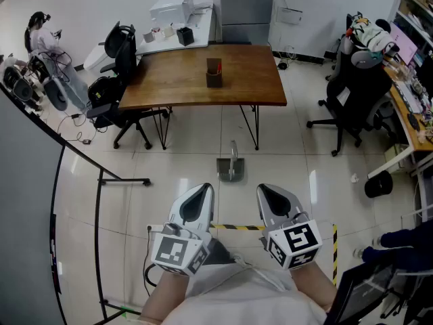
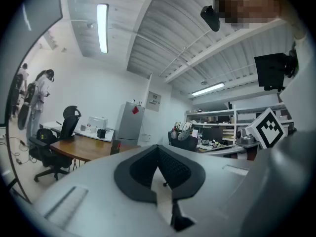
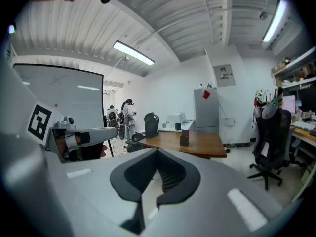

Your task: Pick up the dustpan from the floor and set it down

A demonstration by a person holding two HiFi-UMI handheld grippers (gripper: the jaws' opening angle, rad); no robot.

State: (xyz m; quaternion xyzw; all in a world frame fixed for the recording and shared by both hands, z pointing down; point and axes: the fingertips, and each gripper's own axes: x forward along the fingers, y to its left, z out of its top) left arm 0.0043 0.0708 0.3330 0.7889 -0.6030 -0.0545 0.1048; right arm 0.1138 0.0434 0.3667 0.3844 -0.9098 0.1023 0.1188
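- The left hand-held gripper (image 1: 201, 195) has its jaws together with nothing between them; the right hand-held gripper (image 1: 270, 196) is likewise closed and empty; the two sit side by side, low in the head view, a little apart.
- The floor (image 1: 183, 158) is pale, glossy tile that mirrors the ceiling lights; the room is an office with white walls and strip lights on a ribbed ceiling.
- The dustpan (image 1: 231, 168) stands on the floor just in front of the wooden bench (image 1: 176, 80), its handle upright; open tile lies between it and the two grippers.
- One dark holder (image 1: 214, 73) stands near the middle of the bench – the only thing on it.
- Two black office chairs: one (image 1: 124, 49) at the bench's left end, one (image 1: 352, 103) well to its right beside a cluttered desk (image 1: 414, 107).
- A white table (image 1: 169, 40) behind the bench carries a white printer (image 1: 172, 8).
- Yellow-and-black tape (image 1: 238, 227) crosses the floor between the grippers; a black rail frame (image 1: 99, 235) stands at the left; a round black container (image 1: 379, 183) sits at the right.
- One person (image 1: 39, 38) stands far left – well away from the bench.
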